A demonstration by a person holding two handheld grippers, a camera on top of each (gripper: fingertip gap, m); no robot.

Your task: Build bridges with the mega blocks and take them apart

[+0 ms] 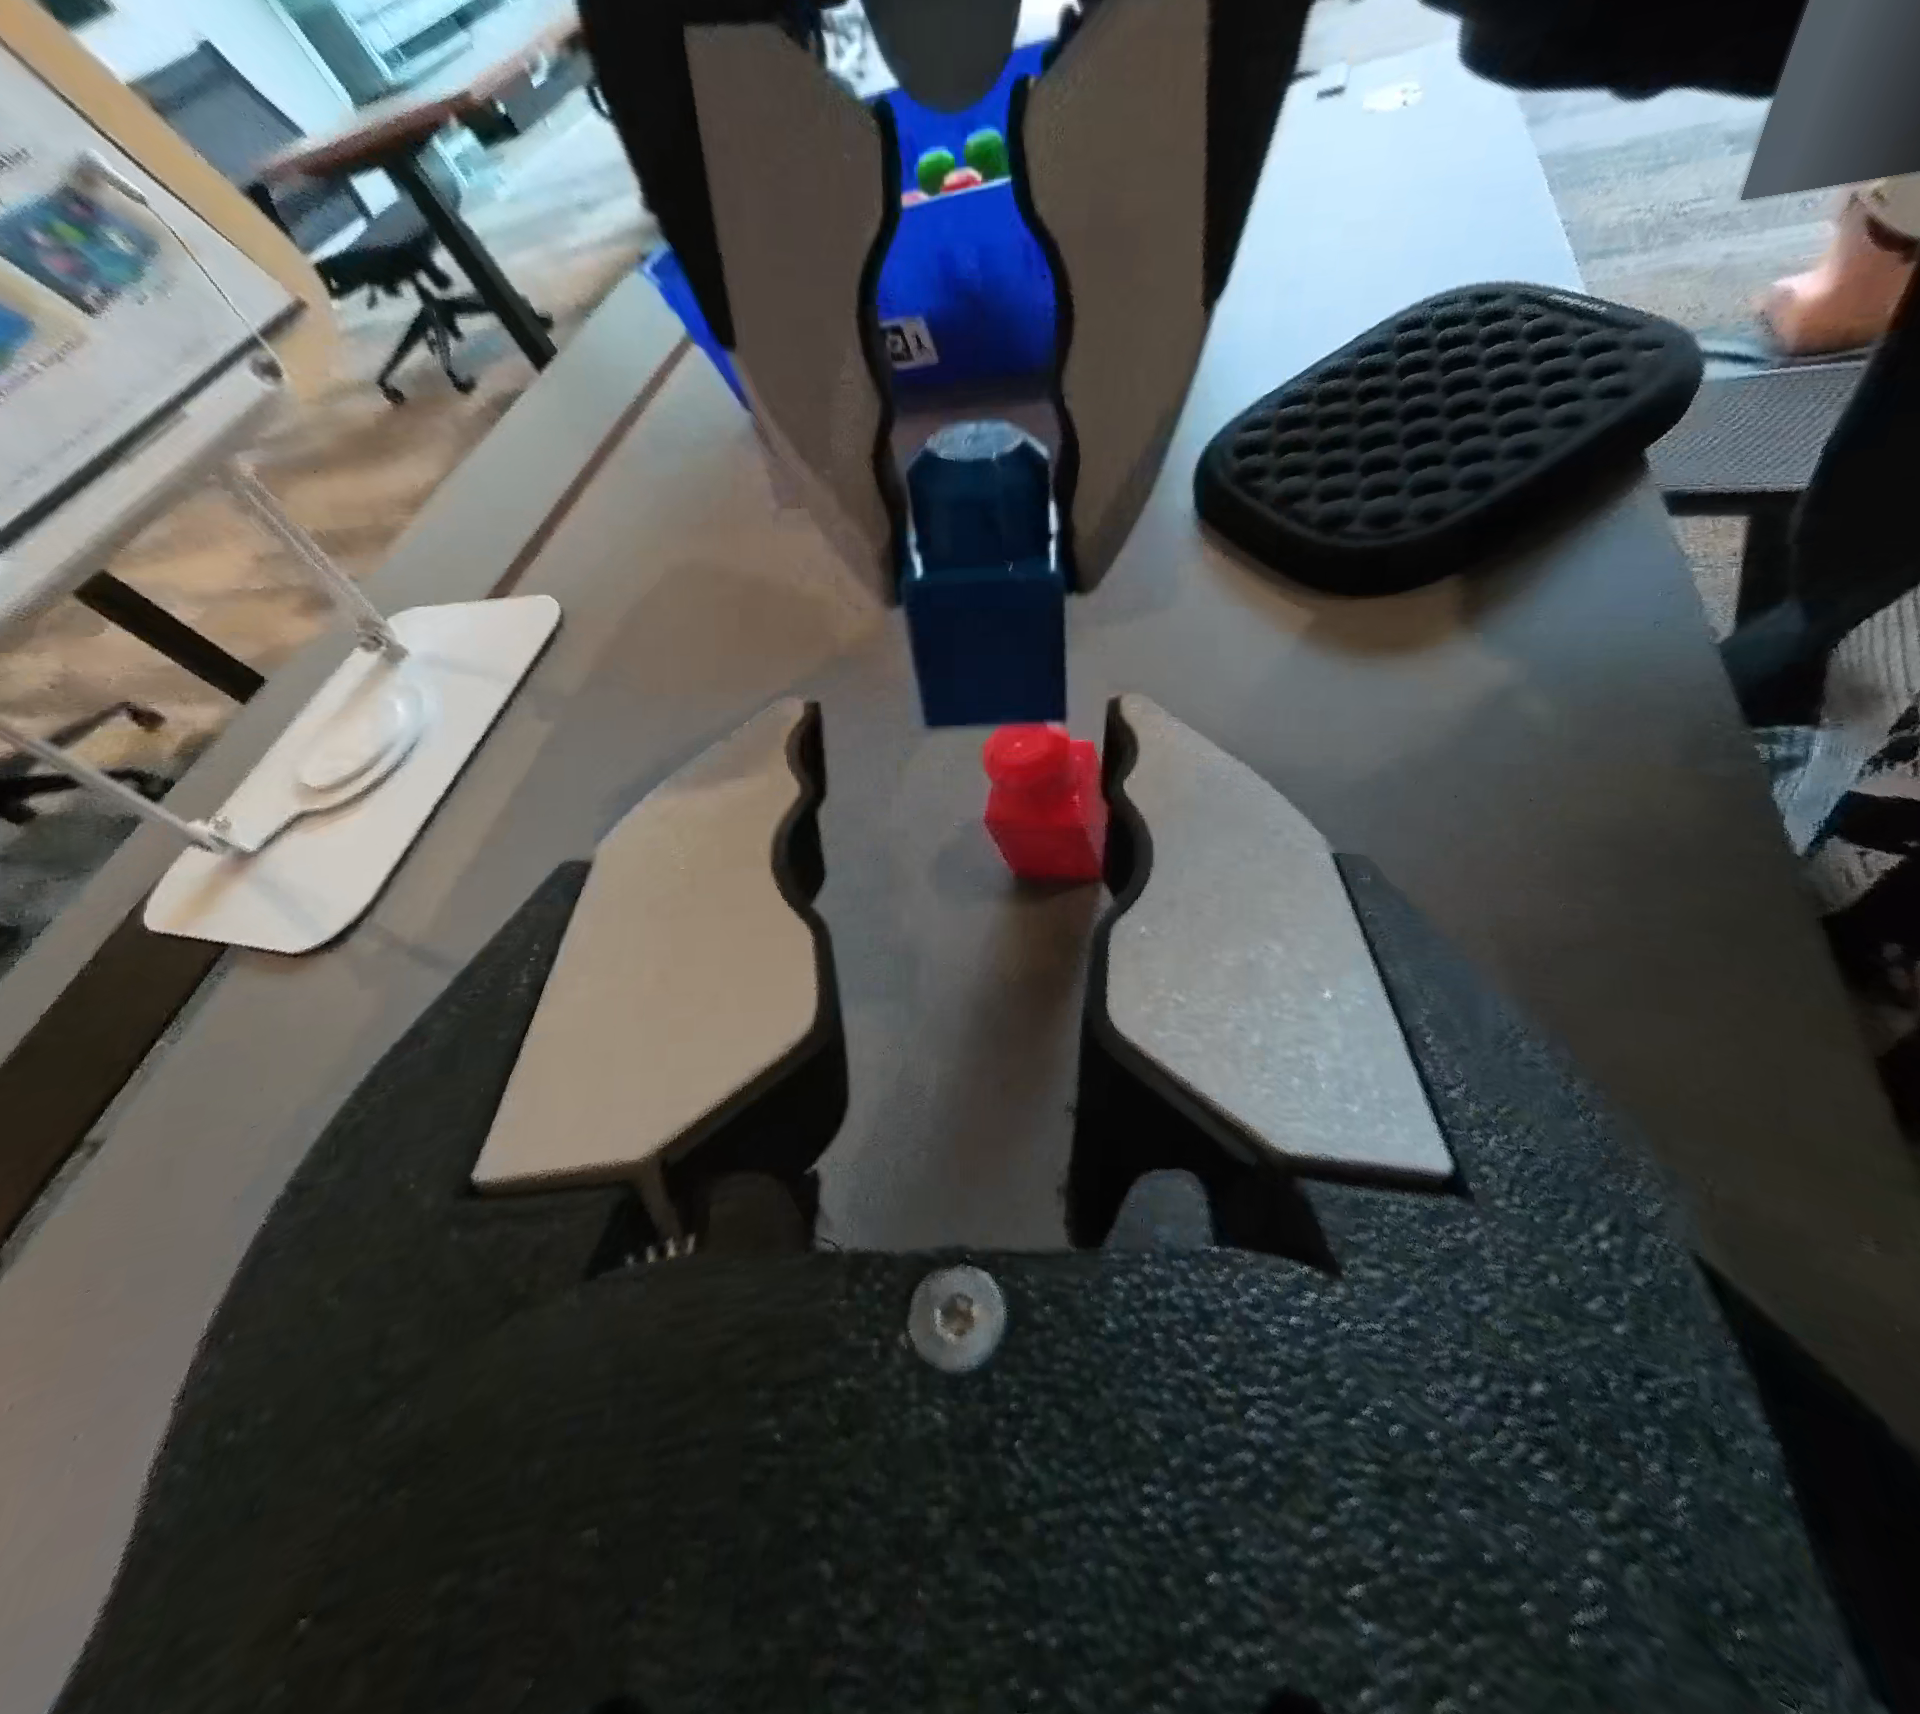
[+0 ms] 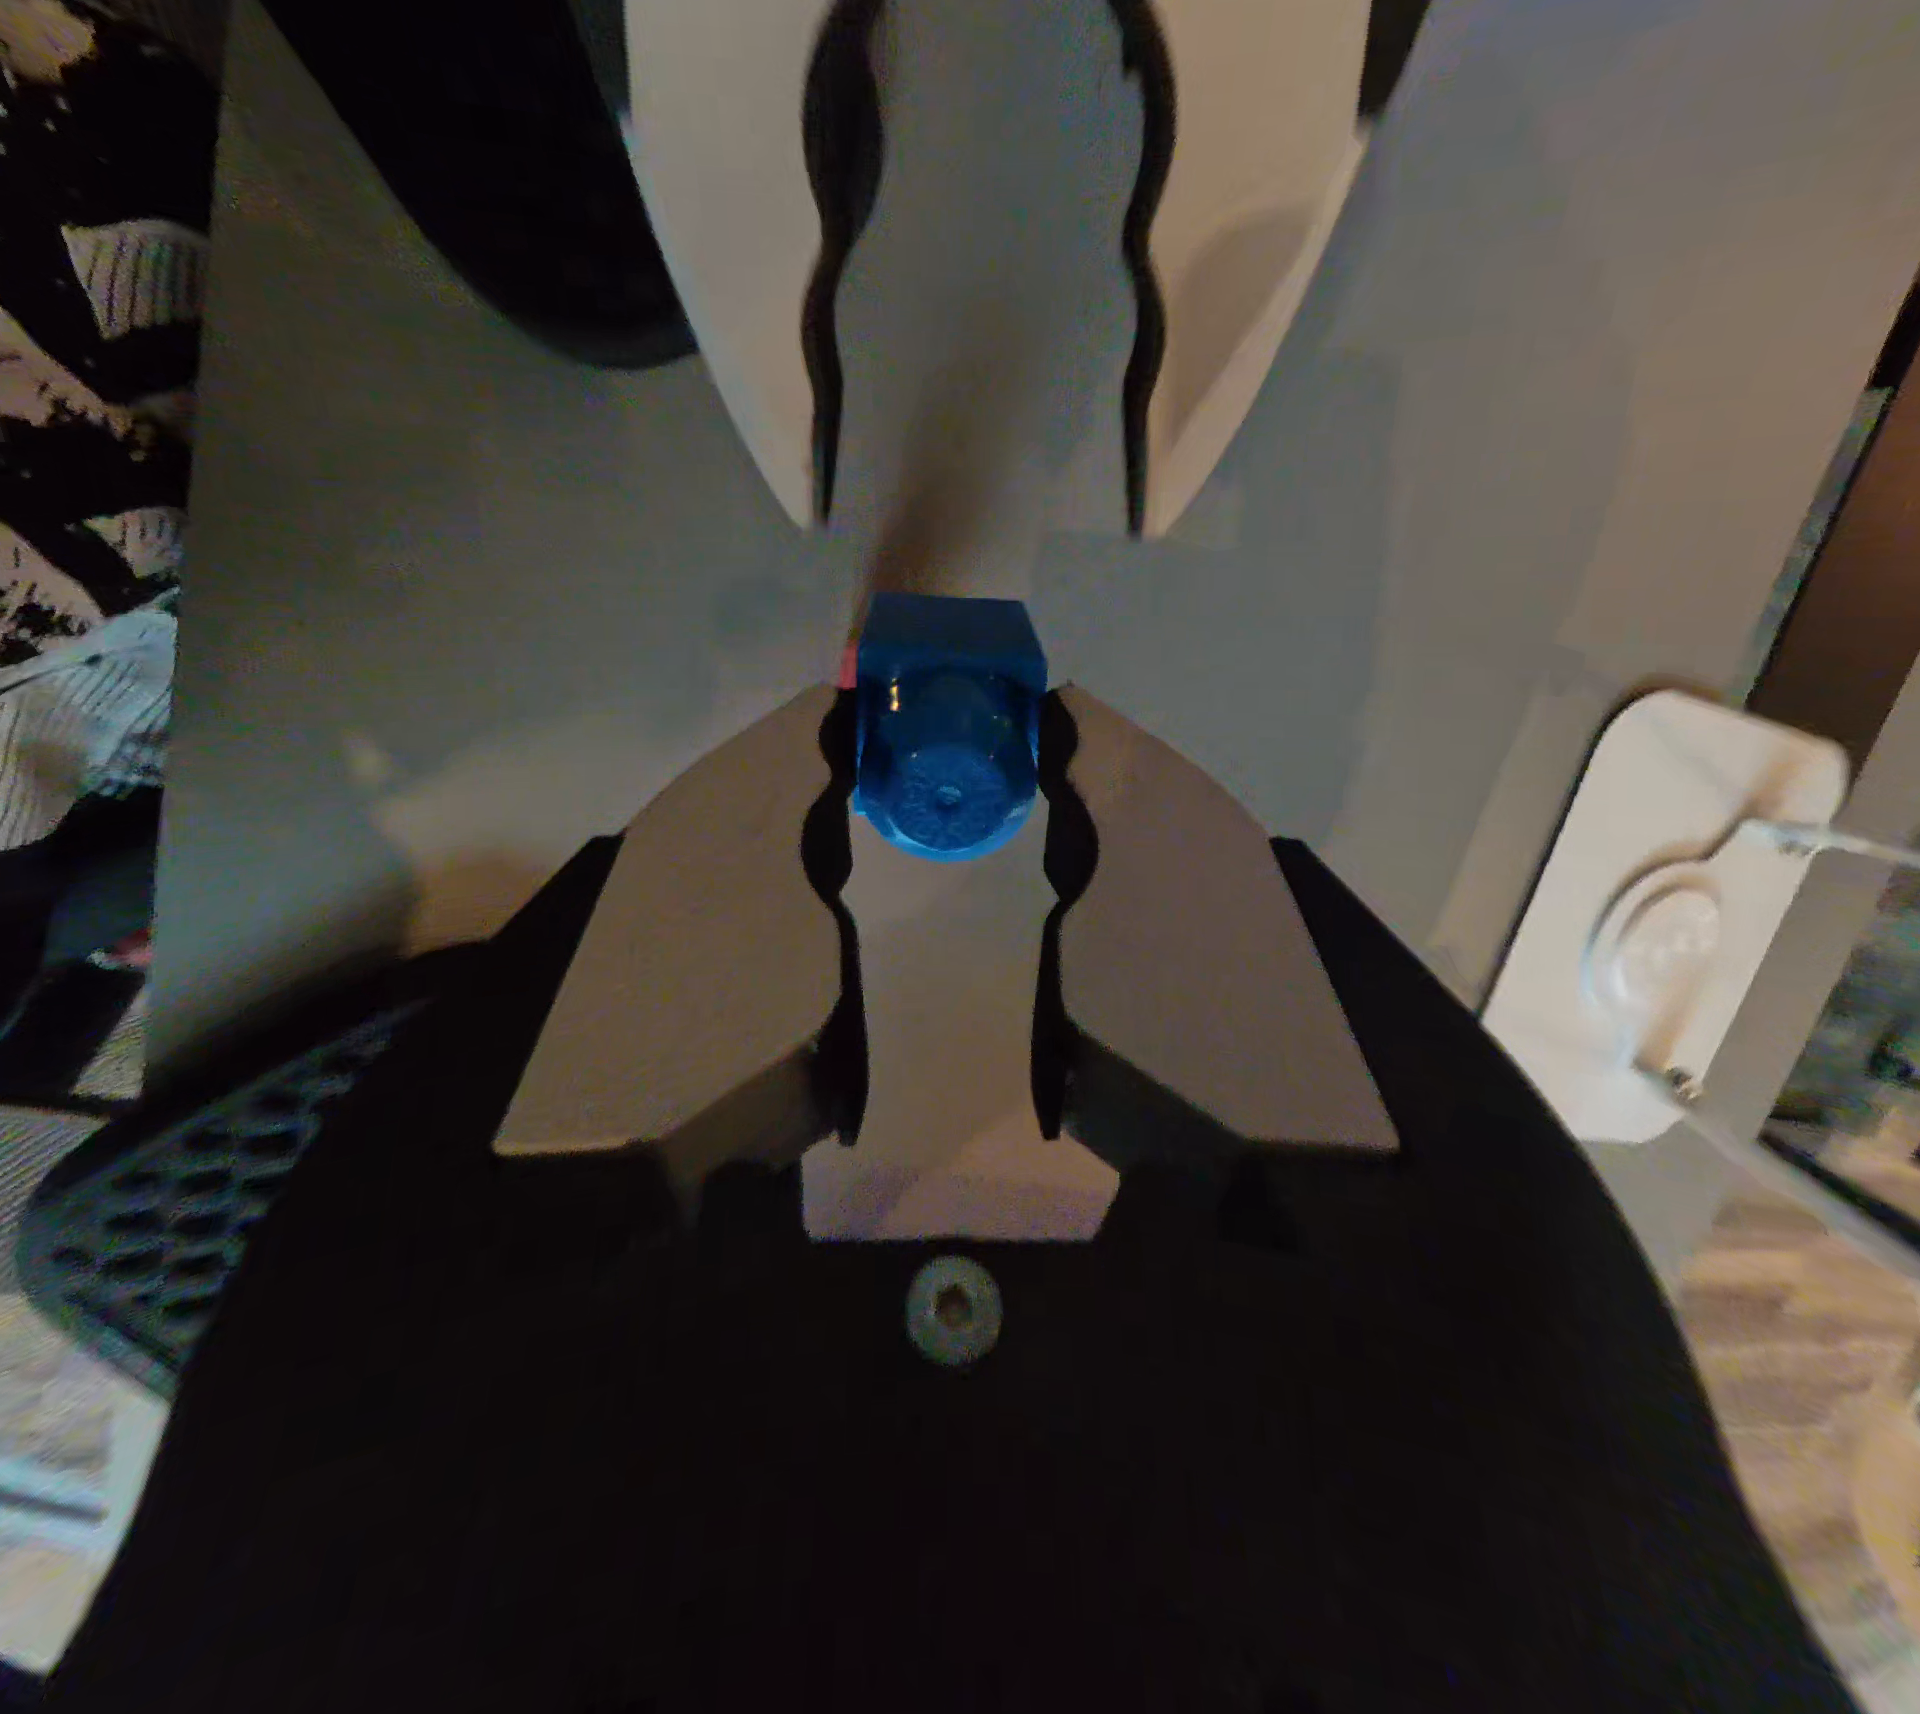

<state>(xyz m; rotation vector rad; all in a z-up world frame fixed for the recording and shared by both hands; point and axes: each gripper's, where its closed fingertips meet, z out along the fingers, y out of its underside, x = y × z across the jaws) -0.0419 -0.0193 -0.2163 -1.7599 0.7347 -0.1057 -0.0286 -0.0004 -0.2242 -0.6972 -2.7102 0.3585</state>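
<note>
**Blue block held above the red one, ready to stack or just pulled off**

Blue plastic sits clamped in the right gripper (image 2: 948,708): its fingers pinch the blue block (image 1: 985,615) by the stud, and in the left wrist view that block hangs just above and behind the red block (image 1: 1042,804), which stands upright on the grey table (image 1: 665,625). Whether the two blocks touch cannot be told; a narrow gap seems to show. The left gripper (image 1: 961,729) has its jaws apart and empty, one on each side of the red block, its right finger close beside it.

My reading is a stacking or unstacking step on a bridge pillar. If stacking, the next move calls for lining the blue block's hollow squarely over the red stud and pressing straight down, with the left jaws closing on the red block to steady it.

Room is fair: the black mesh pad (image 1: 1444,438) lies to the right, a white stand base (image 1: 353,771) to the left near the table edge, and the blue bin (image 1: 966,282) of blocks beyond.
</note>
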